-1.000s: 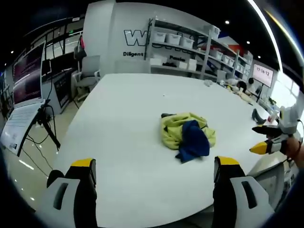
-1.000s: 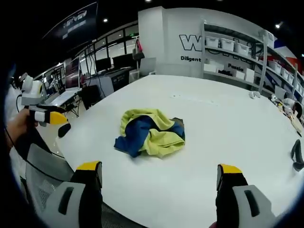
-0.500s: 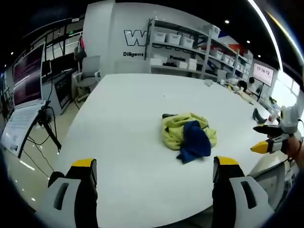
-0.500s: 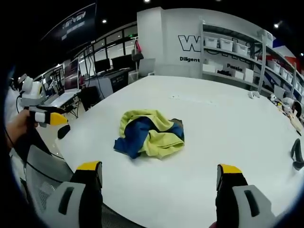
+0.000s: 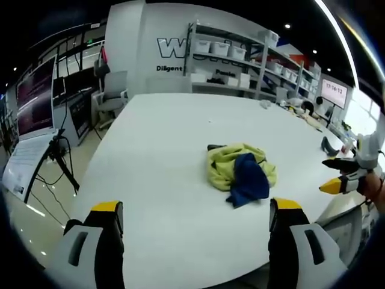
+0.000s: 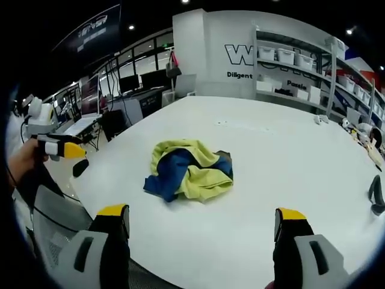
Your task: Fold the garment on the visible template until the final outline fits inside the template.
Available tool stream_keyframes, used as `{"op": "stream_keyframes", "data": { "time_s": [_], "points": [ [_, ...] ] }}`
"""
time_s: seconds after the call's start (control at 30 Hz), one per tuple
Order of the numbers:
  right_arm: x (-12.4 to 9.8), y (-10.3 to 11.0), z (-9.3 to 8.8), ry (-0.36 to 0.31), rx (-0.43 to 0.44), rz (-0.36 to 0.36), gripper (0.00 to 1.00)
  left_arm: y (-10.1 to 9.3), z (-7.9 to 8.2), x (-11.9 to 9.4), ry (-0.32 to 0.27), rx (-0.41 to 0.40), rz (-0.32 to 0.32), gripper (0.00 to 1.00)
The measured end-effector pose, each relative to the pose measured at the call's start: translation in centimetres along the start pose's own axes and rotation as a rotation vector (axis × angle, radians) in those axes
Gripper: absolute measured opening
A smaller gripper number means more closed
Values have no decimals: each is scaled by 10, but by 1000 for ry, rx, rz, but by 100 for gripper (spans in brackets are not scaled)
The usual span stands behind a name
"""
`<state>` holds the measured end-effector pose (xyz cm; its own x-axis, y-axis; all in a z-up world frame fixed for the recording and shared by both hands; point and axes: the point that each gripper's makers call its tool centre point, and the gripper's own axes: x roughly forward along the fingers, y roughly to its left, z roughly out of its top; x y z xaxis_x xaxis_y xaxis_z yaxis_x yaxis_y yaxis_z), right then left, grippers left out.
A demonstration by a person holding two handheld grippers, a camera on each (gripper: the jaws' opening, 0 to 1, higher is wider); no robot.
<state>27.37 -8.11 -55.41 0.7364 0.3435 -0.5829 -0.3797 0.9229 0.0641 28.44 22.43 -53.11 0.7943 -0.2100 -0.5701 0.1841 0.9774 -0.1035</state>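
A crumpled yellow and blue garment (image 5: 242,173) (image 6: 189,169) lies in a heap near the middle of the white table (image 5: 162,150) (image 6: 289,162). I cannot make out any template outline on the table. My left gripper (image 5: 195,220) hangs open over the table's near edge, well short of the garment. It also appears at the left of the right gripper view as the left gripper (image 6: 57,147), held in a hand. My right gripper (image 6: 201,226) is open too, nothing between its jaws. Seen from the left gripper view, the right gripper (image 5: 343,174) is off the table's right edge.
A dark small object (image 6: 376,195) sits near the table's right edge. Shelves with white bins (image 5: 234,66) stand behind the table. An office chair (image 5: 111,93) and monitors (image 5: 36,90) are beyond the left side. A mesh chair back (image 6: 57,220) is close below.
Both views shifted by a few pixels with the hands. The garment lies as it did and both grippers stay open.
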Motion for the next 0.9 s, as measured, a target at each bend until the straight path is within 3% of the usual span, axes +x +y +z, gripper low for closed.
{"op": "stream_keyframes", "data": {
  "time_s": [0.9],
  "points": [
    [3,2,-2,13,-2,9,99,2,-8,0,14,-16,10,96]
  ]
}}
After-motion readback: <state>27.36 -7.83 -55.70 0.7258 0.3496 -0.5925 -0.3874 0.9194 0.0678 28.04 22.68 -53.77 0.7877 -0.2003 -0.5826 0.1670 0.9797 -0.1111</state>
